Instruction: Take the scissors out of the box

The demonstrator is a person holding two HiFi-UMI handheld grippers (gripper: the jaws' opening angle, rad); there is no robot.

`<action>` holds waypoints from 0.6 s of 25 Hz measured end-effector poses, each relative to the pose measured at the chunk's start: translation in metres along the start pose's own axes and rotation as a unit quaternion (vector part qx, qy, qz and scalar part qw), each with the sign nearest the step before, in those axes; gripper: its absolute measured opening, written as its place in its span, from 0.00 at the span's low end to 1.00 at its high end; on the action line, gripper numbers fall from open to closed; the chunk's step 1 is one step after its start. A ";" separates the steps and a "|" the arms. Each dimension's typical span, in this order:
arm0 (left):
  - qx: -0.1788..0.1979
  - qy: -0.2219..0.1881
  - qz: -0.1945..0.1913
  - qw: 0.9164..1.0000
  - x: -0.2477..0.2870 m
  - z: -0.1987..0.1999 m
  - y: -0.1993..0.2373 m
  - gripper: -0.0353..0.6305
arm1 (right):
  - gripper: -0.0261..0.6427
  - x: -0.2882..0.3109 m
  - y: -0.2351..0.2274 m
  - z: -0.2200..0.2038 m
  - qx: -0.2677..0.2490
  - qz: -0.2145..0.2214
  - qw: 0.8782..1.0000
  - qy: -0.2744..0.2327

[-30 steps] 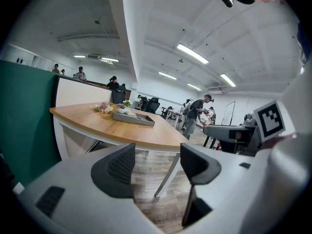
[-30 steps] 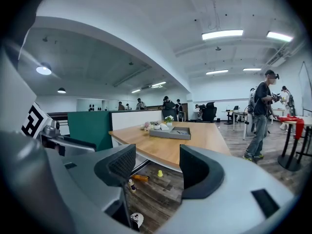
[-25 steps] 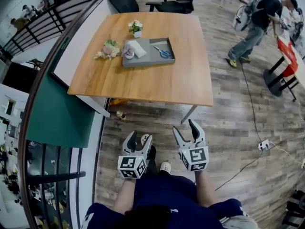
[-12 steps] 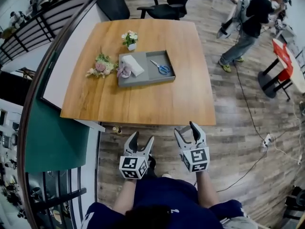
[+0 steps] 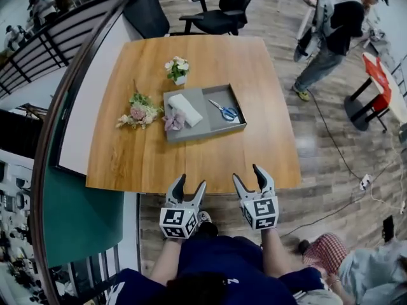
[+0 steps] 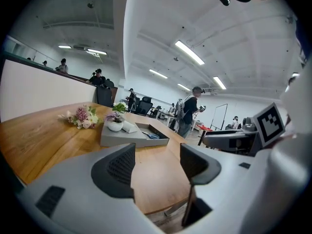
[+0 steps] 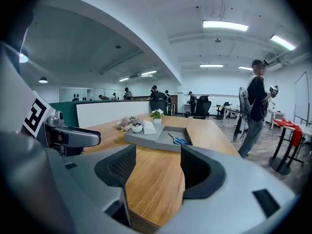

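Note:
Blue-handled scissors [image 5: 224, 111] lie in the right half of a flat grey box [image 5: 216, 127] in the middle of the wooden table [image 5: 191, 157]. The scissors [image 7: 178, 140] also show in the right gripper view, and small in the left gripper view as scissors [image 6: 151, 136]. My left gripper [image 5: 189, 186] and right gripper [image 5: 248, 175] hover at the table's near edge, well short of the box. Both stand open with nothing between their fingers.
A folded white cloth [image 5: 185, 109] and a small purple flower [image 5: 173, 121] rest on the box's left half. A flower bunch [image 5: 137, 114] and a potted plant [image 5: 178, 69] sit beside it. Office chairs [image 5: 219, 8] stand beyond the table. A person [image 5: 331, 33] walks at the right.
Both grippers, still open, have come forward from over the floor to the table's near edge. The table and box now sit closer. The person at the right has kept walking.

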State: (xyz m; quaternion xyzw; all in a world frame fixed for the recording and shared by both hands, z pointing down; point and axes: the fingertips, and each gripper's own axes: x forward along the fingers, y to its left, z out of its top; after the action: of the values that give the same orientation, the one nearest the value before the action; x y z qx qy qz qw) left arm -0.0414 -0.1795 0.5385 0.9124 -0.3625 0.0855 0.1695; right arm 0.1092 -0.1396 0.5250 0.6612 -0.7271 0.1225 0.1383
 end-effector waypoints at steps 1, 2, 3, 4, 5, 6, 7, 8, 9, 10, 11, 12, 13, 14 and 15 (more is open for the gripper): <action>0.002 0.001 -0.003 1.000 0.004 0.002 0.006 0.48 | 0.46 0.007 0.001 0.001 0.002 -0.001 1.000 0.001; 0.004 0.002 -0.006 1.000 0.007 0.004 0.010 0.48 | 0.46 0.013 0.002 0.002 0.004 -0.003 1.000 0.002; 0.006 0.002 -0.009 1.000 0.010 0.006 0.015 0.48 | 0.46 0.018 0.002 0.003 0.006 -0.006 1.000 0.002; 0.007 0.002 -0.011 1.000 0.013 0.007 0.018 0.48 | 0.46 0.022 0.002 0.005 0.008 -0.008 1.000 0.002; 0.008 0.002 -0.013 1.000 0.016 0.009 0.021 0.48 | 0.46 0.026 0.000 0.007 0.009 -0.011 1.000 0.002; 0.008 0.001 -0.014 1.000 0.019 0.011 0.023 0.48 | 0.46 0.031 -0.001 0.008 0.011 -0.014 1.000 0.002; 0.008 0.001 -0.016 1.000 0.021 0.012 0.025 0.48 | 0.46 0.034 -0.002 0.009 0.012 -0.016 1.000 0.002; 0.008 0.001 -0.017 1.000 0.023 0.013 0.027 0.48 | 0.46 0.037 -0.004 0.010 0.013 -0.018 1.000 0.002; 0.008 0.000 -0.018 1.000 0.026 0.014 0.028 0.48 | 0.46 0.040 -0.005 0.011 0.014 -0.019 1.000 0.003; 0.007 0.000 -0.019 1.000 0.027 0.015 0.030 0.48 | 0.46 0.043 -0.006 0.011 0.015 -0.019 1.000 0.003; 0.006 -0.001 -0.018 1.000 0.029 0.016 0.031 0.48 | 0.46 0.044 -0.007 0.012 0.015 -0.019 1.000 0.005; 0.005 -0.001 -0.018 1.000 0.031 0.017 0.031 0.48 | 0.46 0.046 -0.008 0.012 0.016 -0.018 1.000 0.006; 0.004 -0.001 -0.017 1.000 0.032 0.018 0.032 0.48 | 0.46 0.047 -0.009 0.012 0.016 -0.017 1.000 0.008; 0.003 0.000 -0.016 1.000 0.034 0.019 0.031 0.48 | 0.46 0.049 -0.010 0.012 0.018 -0.016 1.000 0.010; 0.003 0.001 -0.016 1.000 0.036 0.020 0.031 0.48 | 0.46 0.050 -0.011 0.012 0.019 -0.014 1.000 0.013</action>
State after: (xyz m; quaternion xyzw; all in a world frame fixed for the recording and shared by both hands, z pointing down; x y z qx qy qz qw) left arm -0.0360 -0.2305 0.5372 0.9184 -0.3477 0.0853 0.1686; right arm 0.1153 -0.1912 0.5321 0.6725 -0.7131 0.1429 0.1368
